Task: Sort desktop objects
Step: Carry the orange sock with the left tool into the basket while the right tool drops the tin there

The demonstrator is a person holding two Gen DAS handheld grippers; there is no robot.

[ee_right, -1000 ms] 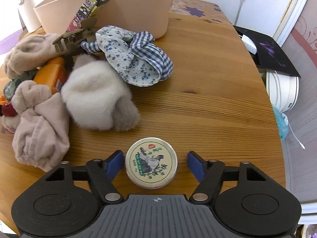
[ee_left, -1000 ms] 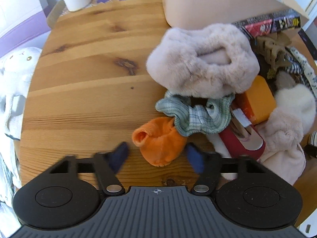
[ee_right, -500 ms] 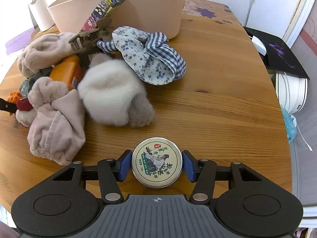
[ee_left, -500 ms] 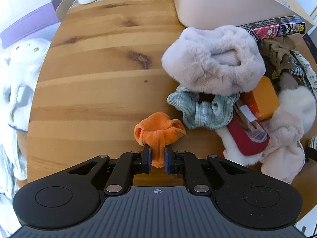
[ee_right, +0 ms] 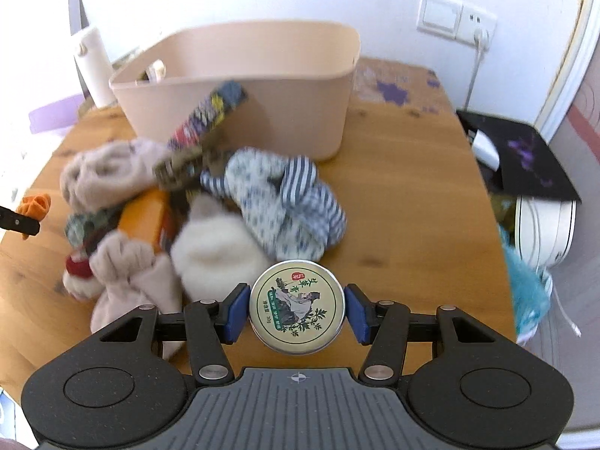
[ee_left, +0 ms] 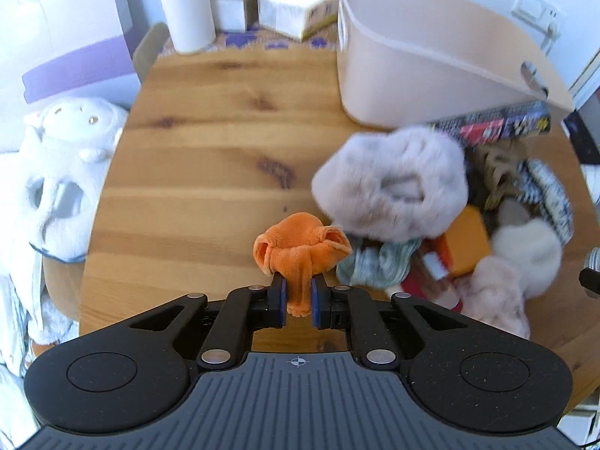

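My left gripper (ee_left: 299, 302) is shut on an orange scrunchie (ee_left: 300, 251) and holds it above the wooden table (ee_left: 210, 157). My right gripper (ee_right: 297, 313) is shut on a round tin (ee_right: 297, 313) with a green plant label, lifted off the table. A beige bin (ee_right: 240, 86) stands at the back; it also shows in the left wrist view (ee_left: 431, 60). The pile between them holds a fluffy grey scrunchie (ee_left: 390, 183), a green checked scrunchie (ee_left: 378, 262), an orange bottle (ee_right: 144, 219), a blue patterned scrunchie (ee_right: 285, 202) and a cream fluffy one (ee_right: 217, 251).
A white plush toy (ee_left: 63, 172) sits off the table's left edge. A white bottle (ee_left: 187, 3) and tissue boxes (ee_left: 296, 7) stand behind the table. A black pad (ee_right: 525, 157) and a white object (ee_right: 543, 232) lie off the right edge.
My left gripper closed on the orange scrunchie and lifted it. My right gripper closed on the round tin and raised it off the table. Both views now look further toward the bin.
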